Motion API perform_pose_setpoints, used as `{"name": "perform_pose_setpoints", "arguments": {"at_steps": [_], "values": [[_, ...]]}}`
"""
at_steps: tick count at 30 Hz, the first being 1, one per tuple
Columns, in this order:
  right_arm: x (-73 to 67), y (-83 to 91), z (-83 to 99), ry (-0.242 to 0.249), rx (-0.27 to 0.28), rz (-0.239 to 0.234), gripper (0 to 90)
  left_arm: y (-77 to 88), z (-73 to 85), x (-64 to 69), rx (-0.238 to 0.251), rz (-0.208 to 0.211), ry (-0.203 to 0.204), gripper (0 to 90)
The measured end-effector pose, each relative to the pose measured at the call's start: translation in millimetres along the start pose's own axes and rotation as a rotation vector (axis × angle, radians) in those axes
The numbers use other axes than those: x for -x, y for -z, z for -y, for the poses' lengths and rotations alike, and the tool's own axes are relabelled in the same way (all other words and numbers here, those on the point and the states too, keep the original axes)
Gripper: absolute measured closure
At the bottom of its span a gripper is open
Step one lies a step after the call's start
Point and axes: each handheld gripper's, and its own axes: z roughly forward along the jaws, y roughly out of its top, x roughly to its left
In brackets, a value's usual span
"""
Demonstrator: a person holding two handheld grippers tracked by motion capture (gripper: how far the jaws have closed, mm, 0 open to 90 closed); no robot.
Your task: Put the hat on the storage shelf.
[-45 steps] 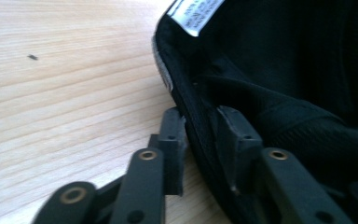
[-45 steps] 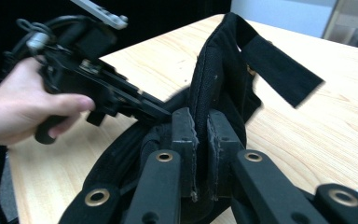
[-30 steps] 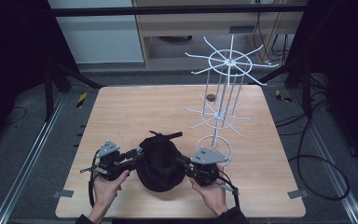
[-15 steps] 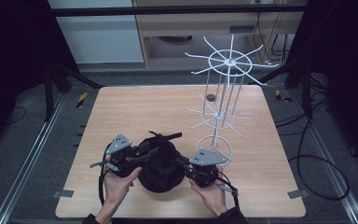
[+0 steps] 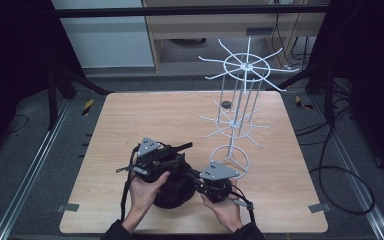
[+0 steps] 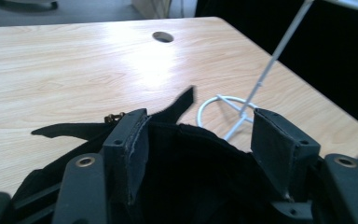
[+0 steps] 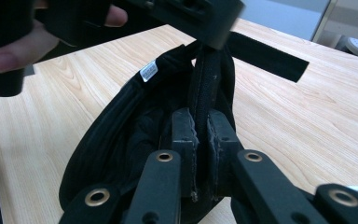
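Note:
A black cap point(image 5: 172, 194) lies open side up near the table's front edge, with a loose strap point(image 6: 179, 103) pointing away. My right gripper point(image 5: 194, 176) comes in from the right and is shut on the cap's rim point(image 7: 204, 79); in the right gripper view both pads point(image 7: 185, 128) pinch the fabric. My left gripper point(image 5: 176, 162) sits over the cap's far left edge with its jaws apart. In the left gripper view the left gripper point(image 6: 200, 128) has one pad point(image 6: 133, 140) against the cap's rim and the other free.
A white wire rack point(image 5: 240, 95) stands at the right rear, its ring base point(image 5: 232, 159) just right of the cap and close to my right gripper. A dark round hole point(image 5: 226, 104) sits in the wooden table point(image 5: 130, 120). Bare tabletop lies to the left and behind.
My left gripper has moved right, from beside the cap's left side onto its rim. The right gripper has stayed shut on the cap.

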Motion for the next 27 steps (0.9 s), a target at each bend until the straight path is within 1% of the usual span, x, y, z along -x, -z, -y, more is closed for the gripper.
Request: {"name": "perform_pose_setpoints", "arguments": {"at_steps": [1,4,6,7,8,9,11,13,14,17,20,22,23,24,27], "values": [[-1.0,-0.5,0.0,0.008,-0.002,-0.005,83.9,-2.3,0.8,0.0,-0.009,-0.012,-0.001,35.7],[-2.3,-1.2,0.0,0.018,-0.005,-0.009,83.9,-3.4,2.3,-0.2,-0.015,-0.017,0.005,36.5],[-3.6,-2.2,0.3,0.024,-0.007,-0.017,83.9,-4.0,4.2,0.0,-0.015,-0.032,0.009,37.3],[-5.1,-3.5,0.6,0.031,-0.004,-0.025,83.9,-4.2,5.2,-0.2,-0.020,-0.043,0.006,43.4],[-5.1,-3.5,0.6,0.031,-0.004,-0.025,83.9,-4.2,5.2,-0.2,-0.020,-0.043,0.006,44.6],[-6.9,-4.6,0.6,0.035,-0.007,-0.032,83.8,-4.6,5.9,-0.7,-0.028,-0.045,0.015,47.1],[-8.4,-5.8,0.4,0.038,-0.007,-0.038,83.7,-5.1,6.8,0.0,-0.029,-0.056,0.024,51.9],[-9.6,-6.9,0.6,0.038,-0.007,-0.043,83.6,-5.2,7.1,0.3,-0.030,-0.059,0.025,60.1],[-9.6,-6.9,0.6,0.038,-0.007,-0.043,83.6,-5.6,7.3,0.3,-0.030,-0.058,0.030,60.1],[-10.6,-8.5,0.6,0.027,-0.007,-0.047,83.2,-6.9,7.8,0.2,-0.036,-0.050,0.041,70.3],[-10.1,-8.6,0.7,0.015,-0.003,-0.051,82.1,-7.0,8.6,0.9,-0.038,-0.050,0.043,74.3],[-9.8,-8.4,0.8,0.008,0.005,-0.054,80.5,-7.6,9.1,1.2,-0.033,-0.050,0.046,75.6],[-8.9,-7.3,-0.2,-0.022,0.027,-0.070,71.7,-7.0,9.3,-0.6,-0.028,-0.035,0.051,77.0],[-8.9,-7.3,-0.2,-0.022,0.027,-0.070,71.7,-7.0,9.3,-0.6,-0.028,-0.035,0.051,77.6],[-5.8,-3.7,-3.2,-0.059,0.052,-0.101,62.2,-3.0,7.6,-2.5,-0.014,-0.018,0.052,78.2]]}}
